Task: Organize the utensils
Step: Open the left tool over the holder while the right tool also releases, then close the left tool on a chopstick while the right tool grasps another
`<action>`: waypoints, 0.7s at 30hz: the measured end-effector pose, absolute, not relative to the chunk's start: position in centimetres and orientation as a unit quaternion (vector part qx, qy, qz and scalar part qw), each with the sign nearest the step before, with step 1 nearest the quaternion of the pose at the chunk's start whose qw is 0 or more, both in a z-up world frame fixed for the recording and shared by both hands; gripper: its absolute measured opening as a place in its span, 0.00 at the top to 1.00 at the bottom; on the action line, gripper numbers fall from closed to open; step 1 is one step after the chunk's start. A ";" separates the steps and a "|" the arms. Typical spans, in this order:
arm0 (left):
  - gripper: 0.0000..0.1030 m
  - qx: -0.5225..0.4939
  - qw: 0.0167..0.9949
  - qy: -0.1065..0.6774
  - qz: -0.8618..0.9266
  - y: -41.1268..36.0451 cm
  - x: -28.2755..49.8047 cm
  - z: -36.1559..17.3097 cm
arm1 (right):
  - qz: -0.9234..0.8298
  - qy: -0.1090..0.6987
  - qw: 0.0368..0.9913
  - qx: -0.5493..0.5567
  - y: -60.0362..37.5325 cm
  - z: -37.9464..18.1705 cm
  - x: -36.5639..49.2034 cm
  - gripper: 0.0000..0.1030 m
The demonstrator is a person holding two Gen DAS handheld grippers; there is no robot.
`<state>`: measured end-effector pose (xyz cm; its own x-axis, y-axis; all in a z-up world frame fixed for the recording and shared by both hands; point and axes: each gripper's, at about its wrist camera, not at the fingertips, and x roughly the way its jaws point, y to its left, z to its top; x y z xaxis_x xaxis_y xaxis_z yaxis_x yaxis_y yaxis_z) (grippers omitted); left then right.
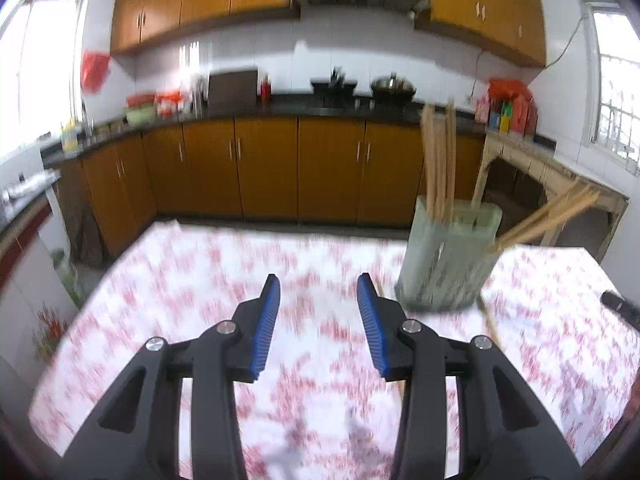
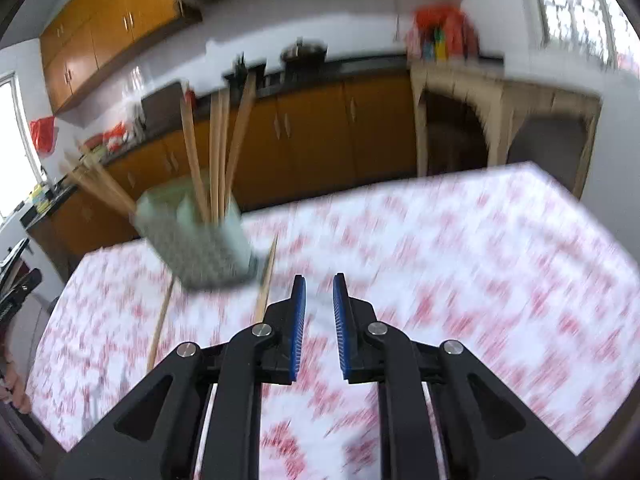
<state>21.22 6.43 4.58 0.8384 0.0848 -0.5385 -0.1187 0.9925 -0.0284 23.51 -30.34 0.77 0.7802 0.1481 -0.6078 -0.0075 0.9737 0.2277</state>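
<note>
Left gripper (image 1: 319, 286), black with blue ribbed pads: jaws parted, nothing between them. Right gripper (image 2: 319, 286), same make: jaws parted by a narrow gap, empty. Table (image 1: 208, 280), red-and-white floral cloth, lay beneath both. Pale green perforated plastic utensil holder (image 1: 448, 256) stood on it, holding long wooden chopsticks (image 1: 438, 164). Two loose wooden chopsticks (image 2: 266, 280) lay on the cloth beside the holder.
</note>
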 end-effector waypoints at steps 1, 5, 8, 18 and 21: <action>0.61 -0.036 0.954 0.293 0.051 6.5 21.4 3.4 | 0.051 0.345 0.931 0.111 -29.6 -0.6 23.8 0.85; 0.61 -0.044 0.943 0.326 0.042 6.2 21.7 0.3 | 0.093 0.399 0.905 0.115 -26.3 -4.5 25.0 0.85; 0.57 -0.051 0.938 0.341 0.032 5.8 21.9 -1.1 | 0.109 0.424 0.893 0.105 -24.0 -6.1 25.8 0.85; 0.56 -0.051 0.930 0.363 0.018 4.6 22.4 -2.9 | 0.099 0.442 0.890 0.048 -21.1 -8.6 26.9 0.75; 0.56 -0.044 0.929 0.366 0.012 3.9 22.5 -3.3 | 0.083 0.433 0.897 0.018 -20.8 -8.6 26.7 0.91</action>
<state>22.54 3.86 -3.27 0.7313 -0.0096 -0.6820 -0.0545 0.9959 -0.0724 26.74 -20.79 -8.63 0.6113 0.1654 -0.7739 -0.1341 0.9854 0.1047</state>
